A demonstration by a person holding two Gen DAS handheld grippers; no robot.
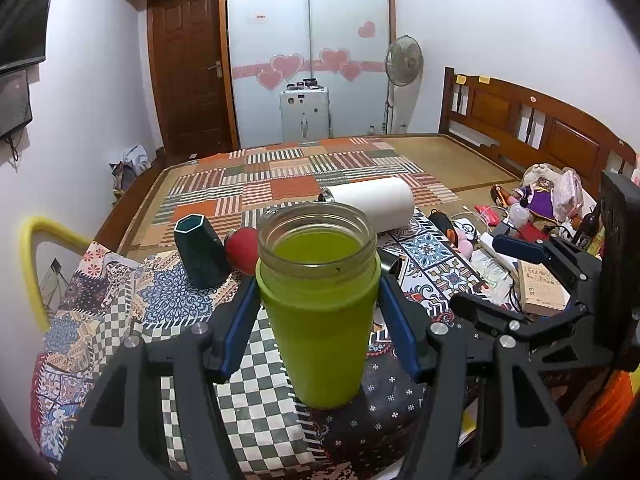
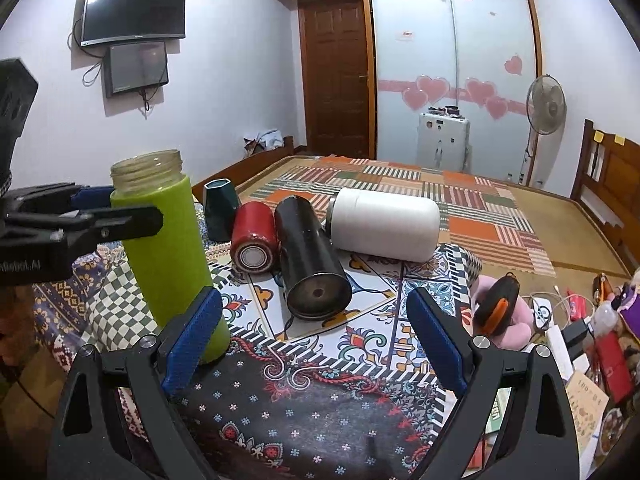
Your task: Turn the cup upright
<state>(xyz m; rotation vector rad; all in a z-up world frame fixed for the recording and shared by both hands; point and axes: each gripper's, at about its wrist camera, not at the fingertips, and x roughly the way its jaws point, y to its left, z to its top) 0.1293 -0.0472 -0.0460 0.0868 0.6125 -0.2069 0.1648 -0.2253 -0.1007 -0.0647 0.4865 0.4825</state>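
Note:
A lime-green cup with a clear threaded glass mouth (image 1: 320, 312) stands upright on the patterned cloth, mouth up. My left gripper (image 1: 318, 316) is around its upper body, blue pads close to both sides; whether they press it I cannot tell. The cup also shows at the left of the right wrist view (image 2: 170, 256), with the left gripper's arm (image 2: 80, 220) beside it. My right gripper (image 2: 316, 336) is open and empty, low over the cloth, just right of the green cup. A black cup (image 2: 312, 256), a red cup (image 2: 254, 240) and a white cup (image 2: 384, 224) lie on their sides ahead.
A dark green faceted cup (image 2: 222, 210) stands behind the red one. Clutter lies at the right: a pink toy with a black-and-orange object (image 2: 498, 312), cables, boxes, bottles. A bed with a striped patchwork mat (image 2: 460, 200) stretches beyond, a wooden headboard (image 1: 540, 120) at the right.

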